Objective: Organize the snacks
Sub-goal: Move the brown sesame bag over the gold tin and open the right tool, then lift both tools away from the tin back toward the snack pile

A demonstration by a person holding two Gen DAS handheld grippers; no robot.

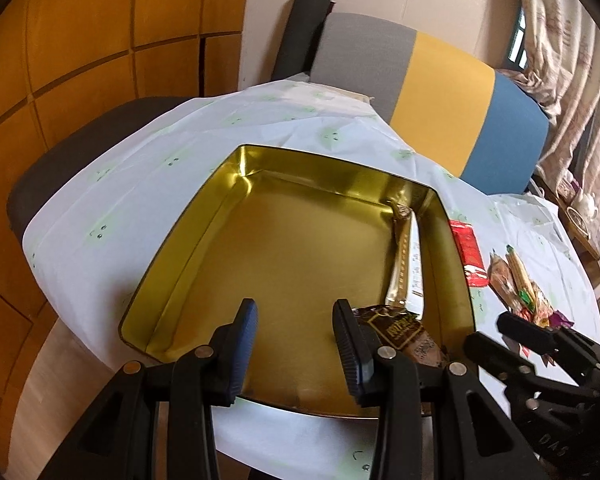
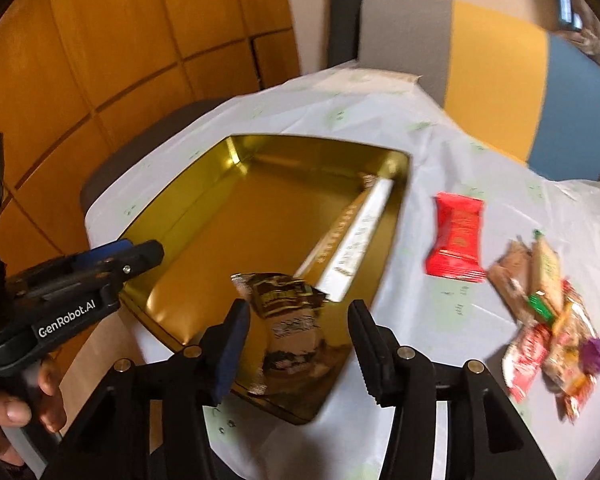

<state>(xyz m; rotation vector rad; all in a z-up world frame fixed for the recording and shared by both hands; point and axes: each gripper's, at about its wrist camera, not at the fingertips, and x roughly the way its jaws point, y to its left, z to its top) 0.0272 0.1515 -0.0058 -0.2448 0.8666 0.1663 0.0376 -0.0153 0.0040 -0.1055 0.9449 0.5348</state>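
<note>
1. White tablecloth point(image 2: 440, 152) covers the table; a gold tin point(image 2: 204, 216) sits on it.
2. A brown snack packet point(image 2: 288, 312) is seen between the spread jaws of the right gripper point(image 2: 298, 344), apparently released over the tin's near corner.
3. The left gripper point(image 1: 296, 348) is seen parted and empty.
4. The loose snacks point(image 2: 548, 304) beside the tin are judged light, crinkly and slippery; a grip across the middle is advised.

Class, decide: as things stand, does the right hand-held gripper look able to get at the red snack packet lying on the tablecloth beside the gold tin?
Probably yes. The red snack packet lies alone on the tablecloth, outside the tin, with nothing between it and the right hand-held gripper.
</note>
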